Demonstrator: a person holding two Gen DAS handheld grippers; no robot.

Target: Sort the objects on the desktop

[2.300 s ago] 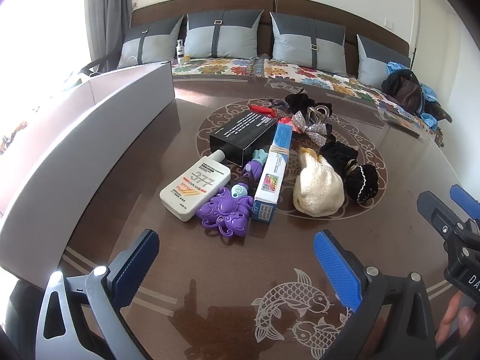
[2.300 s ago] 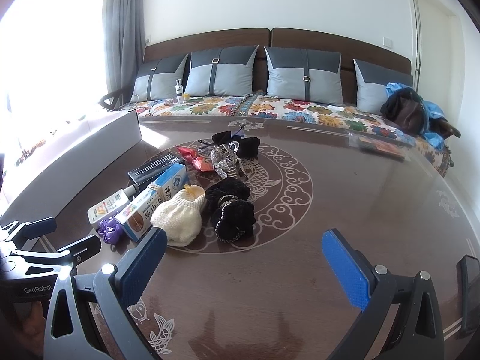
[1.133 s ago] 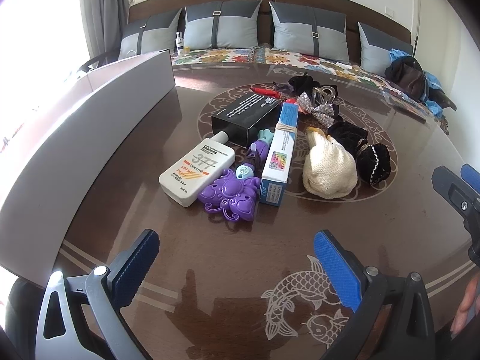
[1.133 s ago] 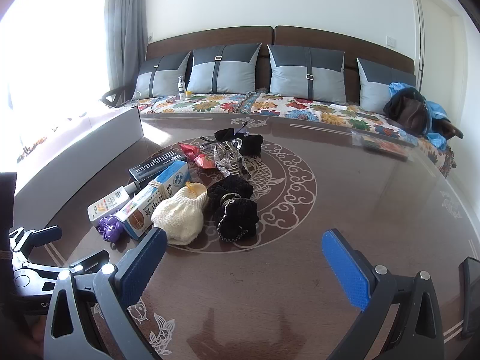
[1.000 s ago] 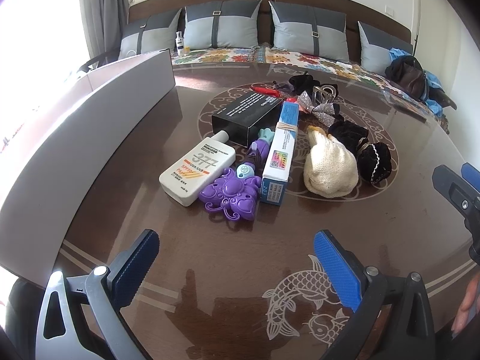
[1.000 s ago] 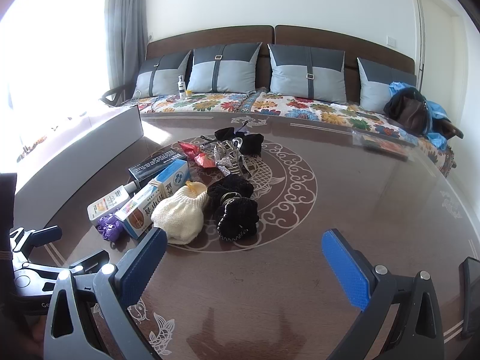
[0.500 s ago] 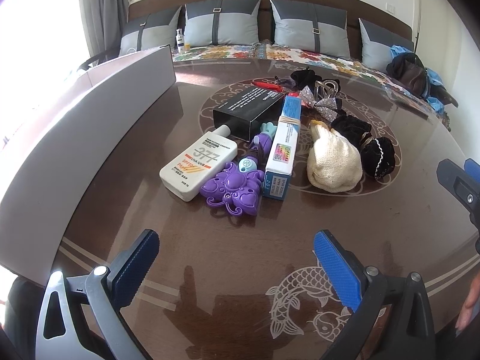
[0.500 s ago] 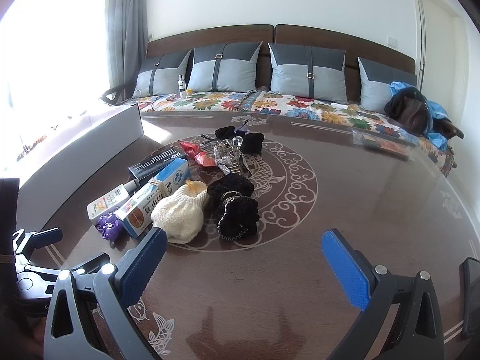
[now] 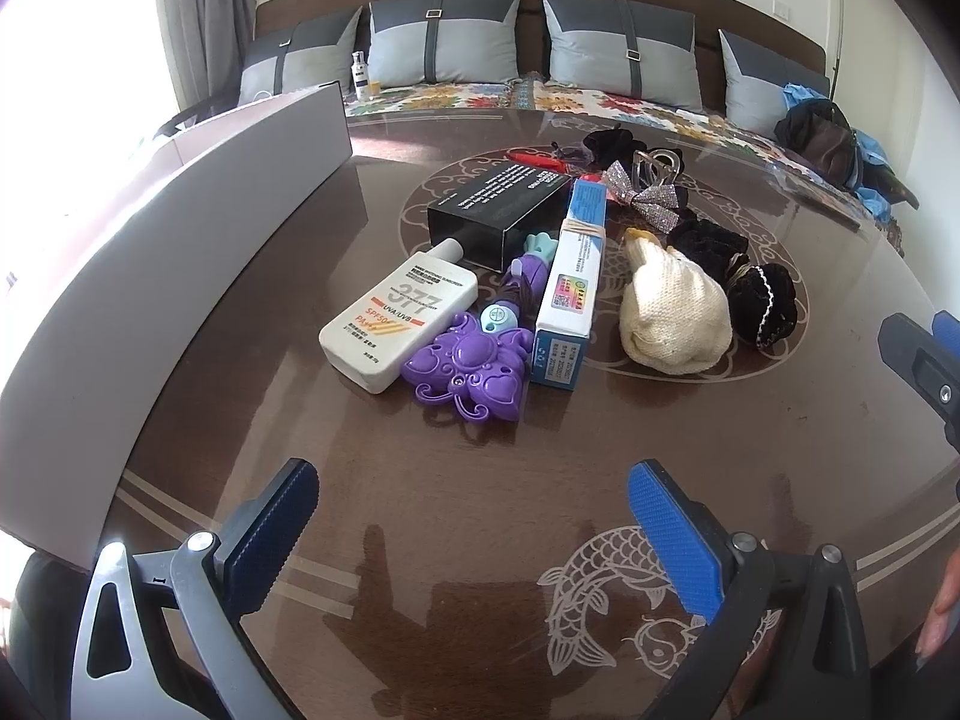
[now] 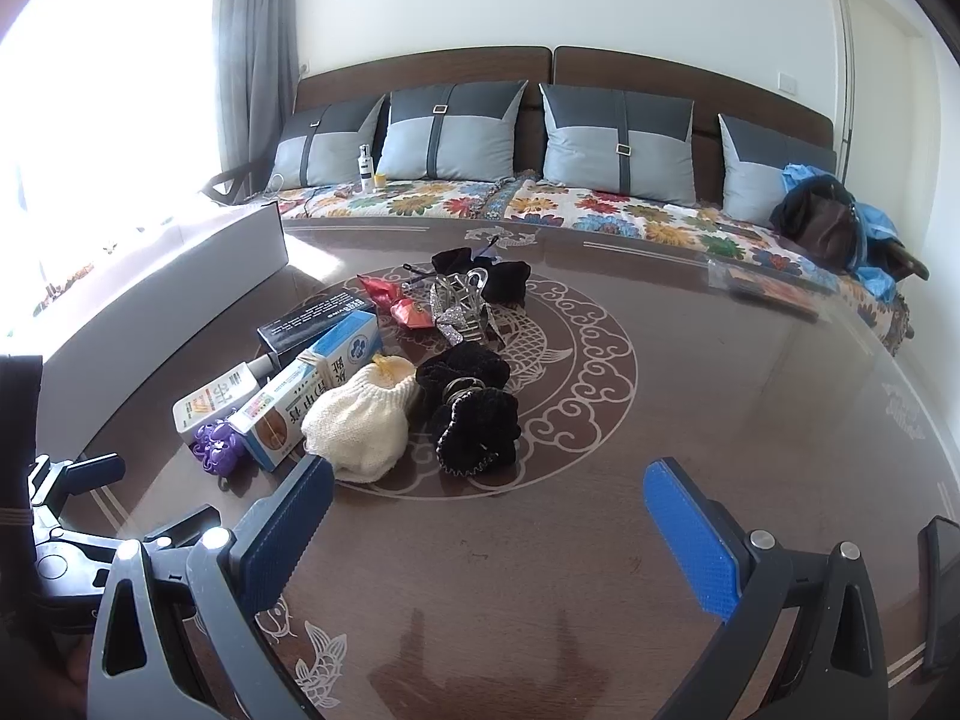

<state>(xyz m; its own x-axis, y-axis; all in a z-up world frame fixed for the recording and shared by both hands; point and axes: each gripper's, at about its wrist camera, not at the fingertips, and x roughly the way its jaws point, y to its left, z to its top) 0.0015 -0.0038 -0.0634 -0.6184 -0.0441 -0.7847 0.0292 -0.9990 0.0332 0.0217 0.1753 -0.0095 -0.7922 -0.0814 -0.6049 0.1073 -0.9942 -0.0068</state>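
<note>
Table (image 9: 252, 396), clutter (image 9: 558, 276) beyond spread jaws

Grey-framed left gripper (image 9: 474, 516) and right gripper (image 10: 489, 519) with ribbed blue pads (image 9: 672, 534), silver screws, seemingly black bodies.

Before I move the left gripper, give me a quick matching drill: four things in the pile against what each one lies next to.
Things:
1. white bottle
2. blue carton
3. cream knit pouch
4. black box

Places:
A. between the carton and the black scrunchies
B. farthest back of the four, cap of the bottle at its near end
C. leftmost, beside the purple toy
D. between the purple toy and the pouch

Pairs: 1-C, 2-D, 3-A, 4-B
</note>
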